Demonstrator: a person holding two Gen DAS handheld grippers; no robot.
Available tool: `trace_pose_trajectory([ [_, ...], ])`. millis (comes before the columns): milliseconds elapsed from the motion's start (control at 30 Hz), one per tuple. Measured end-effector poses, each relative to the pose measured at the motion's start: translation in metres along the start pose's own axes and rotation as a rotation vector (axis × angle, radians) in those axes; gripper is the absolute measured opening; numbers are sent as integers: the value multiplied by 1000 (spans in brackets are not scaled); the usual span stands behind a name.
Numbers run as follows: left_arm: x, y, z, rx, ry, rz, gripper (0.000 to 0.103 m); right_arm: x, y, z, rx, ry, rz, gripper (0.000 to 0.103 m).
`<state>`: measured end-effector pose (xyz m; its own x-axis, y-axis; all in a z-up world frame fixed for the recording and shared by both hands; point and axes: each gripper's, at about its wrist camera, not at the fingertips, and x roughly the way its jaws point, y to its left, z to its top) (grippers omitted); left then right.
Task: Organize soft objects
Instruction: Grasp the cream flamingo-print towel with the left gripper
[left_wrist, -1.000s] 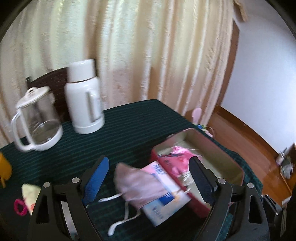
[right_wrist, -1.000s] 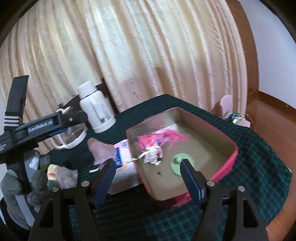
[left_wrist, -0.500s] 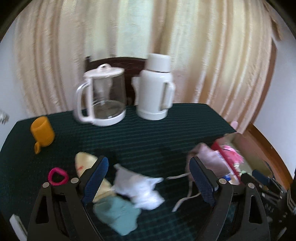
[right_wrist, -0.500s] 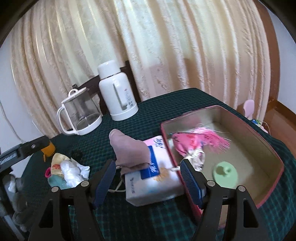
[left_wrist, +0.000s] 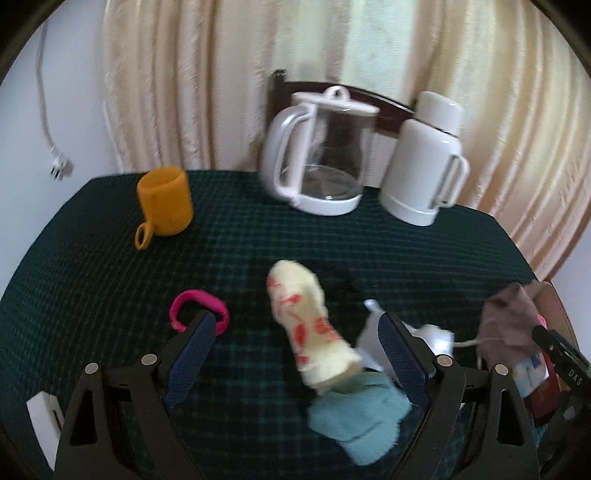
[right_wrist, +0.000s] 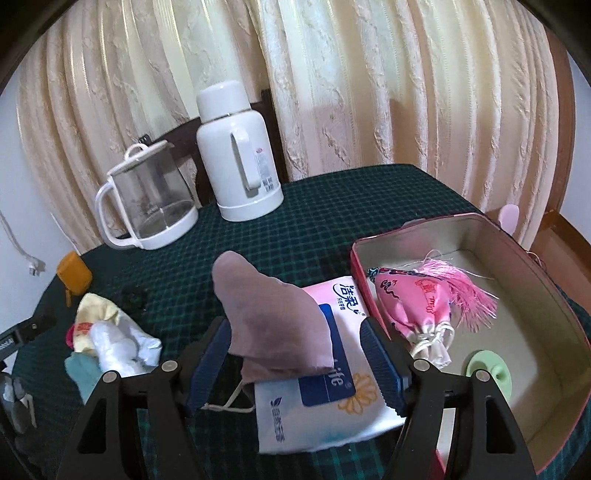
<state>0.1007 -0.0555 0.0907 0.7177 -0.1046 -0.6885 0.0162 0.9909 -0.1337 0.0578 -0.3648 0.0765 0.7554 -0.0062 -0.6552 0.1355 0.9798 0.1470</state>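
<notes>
Socks (left_wrist: 314, 325) lay loose at the surface's (left_wrist: 258, 240) nine o'clock; one pouch (right_wrist: 410, 306) sat boxed (right_wrist: 554, 295). Both sets of fingers (left_wrist: 192, 354) (right_wrist: 380, 358) gaped, empty.

— Any writing you can make out?

— On the tissue pack (right_wrist: 325, 376), yes: blue Chinese characters near its top edge, and white letters ending in "ife" on its blue panel, the rest hidden under the mauve cloth (right_wrist: 273, 325).

— Anything else?

— "DAS" in small white letters on a black gripper part (left_wrist: 565, 360) at the right edge of the left wrist view. The white flask (right_wrist: 236, 155) carries a small label, too fine to read. The pink pouch (right_wrist: 410, 306) has red embroidered characters, unclear.
</notes>
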Motion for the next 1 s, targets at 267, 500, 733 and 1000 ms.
trace_pose_trajectory([
  [267,18,25,2,-56,39,20,90,17,7,3,-29,30,-18,65],
  [500,36,32,1,-88,97,0,90,19,19,-1,-77,35,-28,25],
  [733,43,33,3,-99,111,6,90,-6,28,-2,-31,-2,65,17],
  [1000,51,18,14,-80,125,-22,90,-41,43,6,-35,-76,146,17],
])
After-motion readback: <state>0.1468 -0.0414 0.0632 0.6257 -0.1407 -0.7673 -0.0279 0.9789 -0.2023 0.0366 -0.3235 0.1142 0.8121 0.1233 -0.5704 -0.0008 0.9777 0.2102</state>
